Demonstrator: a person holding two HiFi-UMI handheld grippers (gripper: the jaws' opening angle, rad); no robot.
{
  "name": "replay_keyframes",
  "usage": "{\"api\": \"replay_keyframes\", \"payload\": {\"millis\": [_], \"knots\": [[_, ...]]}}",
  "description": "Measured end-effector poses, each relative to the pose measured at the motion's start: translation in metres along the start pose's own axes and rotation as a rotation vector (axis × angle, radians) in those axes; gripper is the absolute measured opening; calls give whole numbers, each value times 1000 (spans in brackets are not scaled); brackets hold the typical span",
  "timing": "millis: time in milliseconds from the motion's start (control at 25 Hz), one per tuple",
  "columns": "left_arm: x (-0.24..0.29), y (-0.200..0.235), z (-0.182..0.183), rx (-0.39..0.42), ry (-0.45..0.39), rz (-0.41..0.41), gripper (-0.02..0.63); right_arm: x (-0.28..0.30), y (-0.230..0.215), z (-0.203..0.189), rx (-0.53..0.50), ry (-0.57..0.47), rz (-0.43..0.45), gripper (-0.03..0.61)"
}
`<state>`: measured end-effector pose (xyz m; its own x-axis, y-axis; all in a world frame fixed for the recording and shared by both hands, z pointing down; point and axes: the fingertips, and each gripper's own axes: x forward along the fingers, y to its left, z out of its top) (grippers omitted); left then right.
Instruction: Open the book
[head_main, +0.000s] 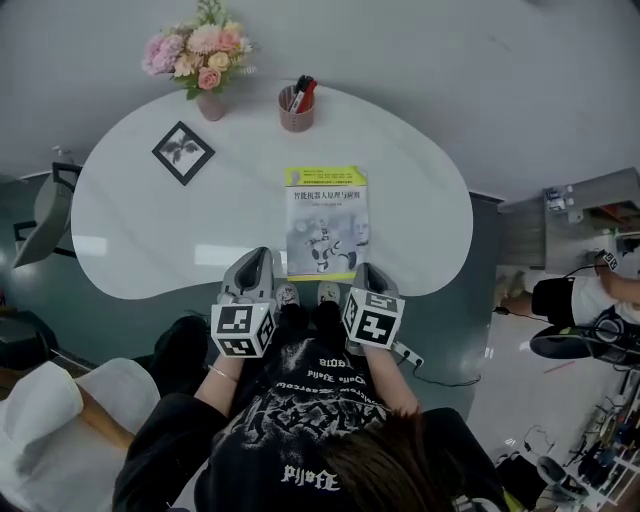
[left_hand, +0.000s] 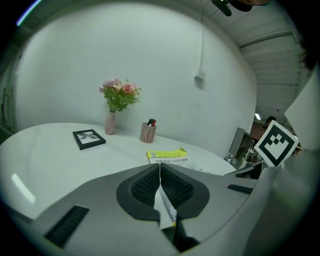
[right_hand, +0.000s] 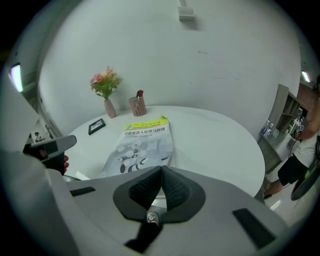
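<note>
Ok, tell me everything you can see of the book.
The book is a thin paperback, closed, lying flat, cover up, on the white table, its near edge at the table's front edge. Cover: yellow-green band at the far end, Chinese title, pale robot illustration. A sliver of its near corner sits between the closed jaws of the left gripper; the right gripper is shut at its near edge.
</note>
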<state>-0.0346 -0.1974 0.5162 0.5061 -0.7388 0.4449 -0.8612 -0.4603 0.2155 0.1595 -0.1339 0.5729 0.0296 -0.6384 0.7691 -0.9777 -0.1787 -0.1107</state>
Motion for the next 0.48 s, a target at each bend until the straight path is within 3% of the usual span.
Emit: {"api": "replay_keyframes", "payload": {"millis": [240,480], "knots": [[-1,-3,1,5,-4,16,25,-9,23,19,-133,-62,61,28],[-8,-2,1,-5,-16,49,25,-15,42,32,-166,-89,135,28]]}}
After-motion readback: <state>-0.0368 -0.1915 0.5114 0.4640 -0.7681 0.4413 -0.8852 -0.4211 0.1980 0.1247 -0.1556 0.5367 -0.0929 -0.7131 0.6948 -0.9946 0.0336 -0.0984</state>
